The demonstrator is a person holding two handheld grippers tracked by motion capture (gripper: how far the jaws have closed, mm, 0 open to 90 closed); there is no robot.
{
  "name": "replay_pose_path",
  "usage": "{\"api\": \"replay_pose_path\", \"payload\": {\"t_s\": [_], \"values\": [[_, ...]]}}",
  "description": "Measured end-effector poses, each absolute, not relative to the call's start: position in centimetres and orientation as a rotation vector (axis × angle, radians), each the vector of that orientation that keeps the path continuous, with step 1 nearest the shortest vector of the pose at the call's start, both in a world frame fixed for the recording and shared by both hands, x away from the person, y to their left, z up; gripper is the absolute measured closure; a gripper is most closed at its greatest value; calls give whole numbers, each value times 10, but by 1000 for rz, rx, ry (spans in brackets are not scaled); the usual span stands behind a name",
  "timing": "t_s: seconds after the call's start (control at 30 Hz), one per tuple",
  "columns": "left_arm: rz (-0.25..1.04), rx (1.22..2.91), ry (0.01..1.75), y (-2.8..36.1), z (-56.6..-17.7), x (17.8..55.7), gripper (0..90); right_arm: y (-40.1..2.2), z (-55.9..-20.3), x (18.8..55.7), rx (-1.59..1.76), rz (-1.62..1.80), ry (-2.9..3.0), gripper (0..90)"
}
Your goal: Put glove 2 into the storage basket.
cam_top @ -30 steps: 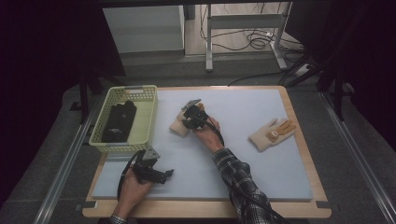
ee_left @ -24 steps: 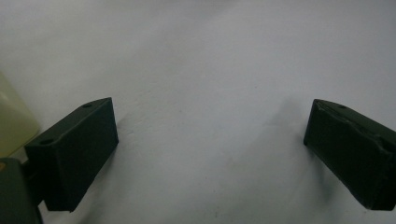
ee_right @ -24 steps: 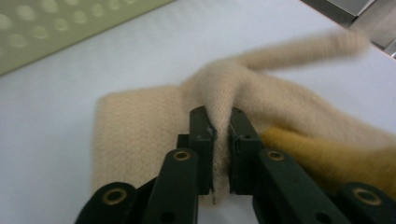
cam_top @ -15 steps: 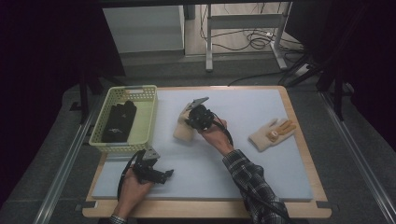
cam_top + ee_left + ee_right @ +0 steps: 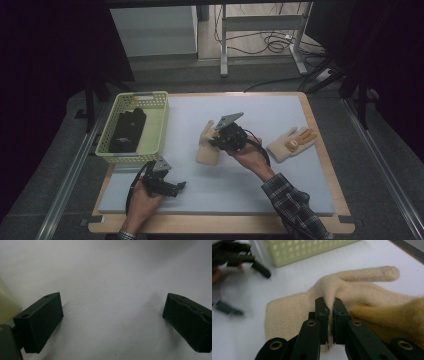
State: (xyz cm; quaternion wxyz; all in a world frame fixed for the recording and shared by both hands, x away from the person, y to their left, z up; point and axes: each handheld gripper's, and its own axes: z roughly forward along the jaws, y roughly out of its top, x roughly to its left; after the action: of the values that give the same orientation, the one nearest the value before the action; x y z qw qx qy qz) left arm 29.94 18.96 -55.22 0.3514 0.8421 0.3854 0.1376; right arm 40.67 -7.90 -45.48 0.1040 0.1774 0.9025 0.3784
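High view, near edge: we see the left gripper (image 5: 167,186) resting low on the pale mat (image 5: 280,185), near its front left corner, held by the left hand (image 5: 142,197).
Left gripper jaws: we read them as wide apart in the left gripper view (image 5: 112,322), with bare mat between them.
Mid table: the right gripper (image 5: 220,141) sits over the cream glove (image 5: 207,147), near the centre of the mat.
Right gripper jaws: nearly closed, pinching a raised fold of the cream glove (image 5: 329,307) near its thumb base.
Second glove (image 5: 290,144): flat on the mat, to the right of the right hand (image 5: 250,157).
Far left: the pale green basket (image 5: 152,100) holds a dark item (image 5: 127,130); we cannot tell what it is.
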Motion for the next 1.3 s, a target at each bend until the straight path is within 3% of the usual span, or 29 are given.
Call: {"api": "replay_pose_path", "payload": {"t_s": [0.3, 0.33, 0.4, 0.47, 0.57, 1.3], "values": [[357, 2175, 999, 189, -552, 299, 29, -110, -471, 371, 458, 1069, 2739, 822], [357, 2179, 997, 190, -552, 299, 29, -112, -475, 369, 449, 1062, 2739, 799], [356, 2179, 997, 190, -552, 299, 29, -113, -484, 367, 450, 1039, 2748, 639], [357, 2180, 996, 190, -552, 299, 29, -115, -491, 366, 461, 1009, 2727, 535], [356, 2179, 997, 190, -552, 299, 29, -121, -493, 368, 522, 1043, 2706, 465], [356, 2176, 1000, 189, -552, 299, 29, -172, -500, 377, 894, 1110, 2558, 448]]}}
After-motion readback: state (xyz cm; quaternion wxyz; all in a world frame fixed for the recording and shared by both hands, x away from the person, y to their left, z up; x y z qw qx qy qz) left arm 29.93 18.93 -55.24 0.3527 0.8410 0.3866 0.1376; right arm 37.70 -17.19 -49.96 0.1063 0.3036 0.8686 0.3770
